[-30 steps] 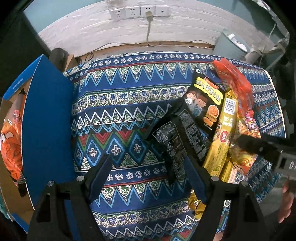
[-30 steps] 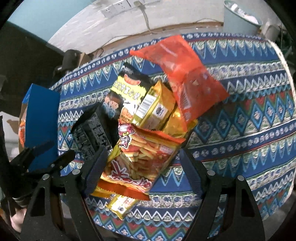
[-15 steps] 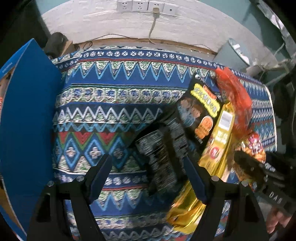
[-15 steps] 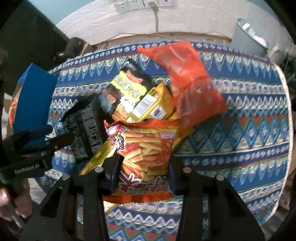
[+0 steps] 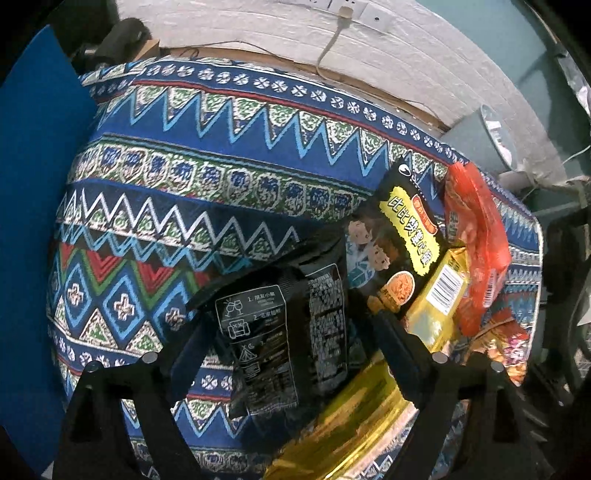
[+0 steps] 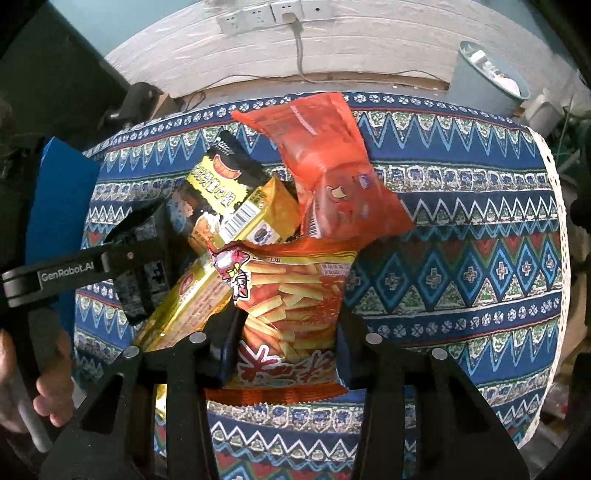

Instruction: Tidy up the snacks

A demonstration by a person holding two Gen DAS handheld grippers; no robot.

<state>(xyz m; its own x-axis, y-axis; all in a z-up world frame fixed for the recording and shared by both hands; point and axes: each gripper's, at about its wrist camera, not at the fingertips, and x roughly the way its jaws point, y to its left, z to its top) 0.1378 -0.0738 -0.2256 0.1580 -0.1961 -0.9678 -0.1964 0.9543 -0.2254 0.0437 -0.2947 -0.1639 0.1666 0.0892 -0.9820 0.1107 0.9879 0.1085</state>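
A heap of snacks lies on the patterned cloth. My right gripper is shut on the lower part of an orange fries bag. Behind that bag lie a gold pack, a black-and-yellow bag and a red bag. My left gripper points down over a black packet. Its jaws are opening, with the packet between them and neither pad pressing on it. The left gripper also shows in the right wrist view, over the black packet.
A blue box stands at the table's left edge. A grey bin sits on the floor beyond the far right corner. Wall sockets with a cable are behind. A person's hand holds the left gripper's handle.
The right gripper's jaws closed on the orange fries bag. The left gripper sank and rolled toward the black packet, which now lies between its slightly wider jaws.
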